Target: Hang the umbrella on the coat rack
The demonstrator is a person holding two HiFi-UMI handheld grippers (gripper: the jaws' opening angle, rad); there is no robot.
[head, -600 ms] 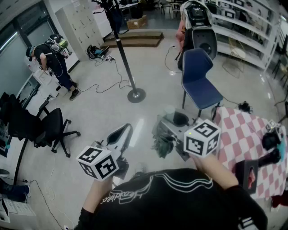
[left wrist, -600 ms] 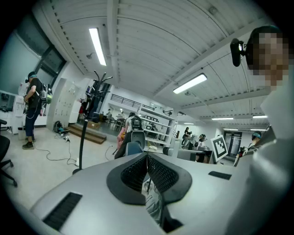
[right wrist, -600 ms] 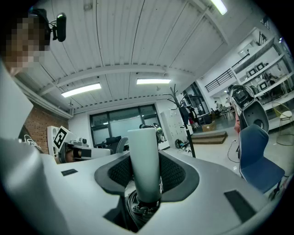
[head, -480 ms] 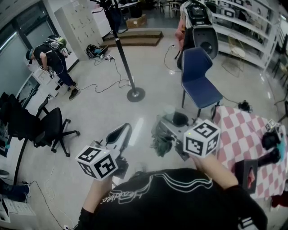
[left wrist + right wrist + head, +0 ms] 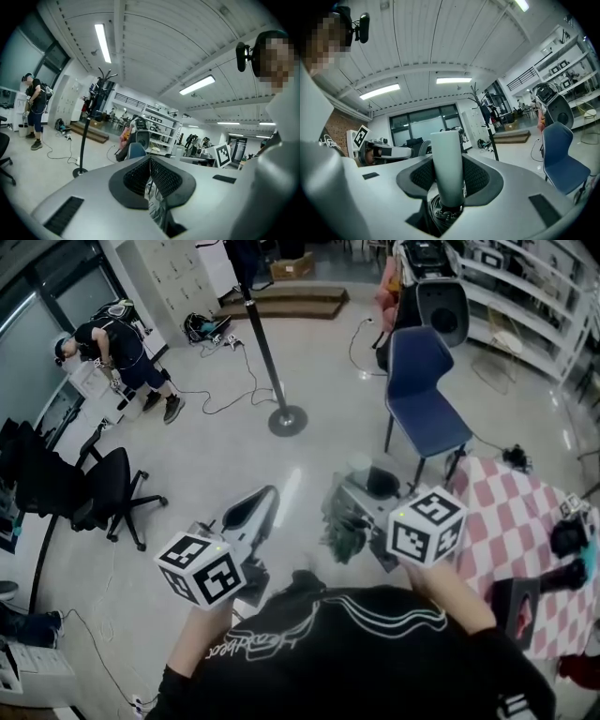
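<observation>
Head view: right gripper (image 5: 367, 491) carries the umbrella (image 5: 342, 531) over open floor (image 5: 206, 465); the coat rack (image 5: 265, 348) stands well ahead, with a chair (image 5: 422, 399) to its right.
Left gripper view: left gripper (image 5: 150, 176) jaws closed together, empty.
Right gripper view: jaws clamp the umbrella.

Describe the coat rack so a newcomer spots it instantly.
Look at the open pale floor ahead of the person, between the pale lockers on the left and the blue chair on the right. The coat rack stands there: a thin black pole on a round disc base, the only tall pole there, with dark clothing hung at its top.
</observation>
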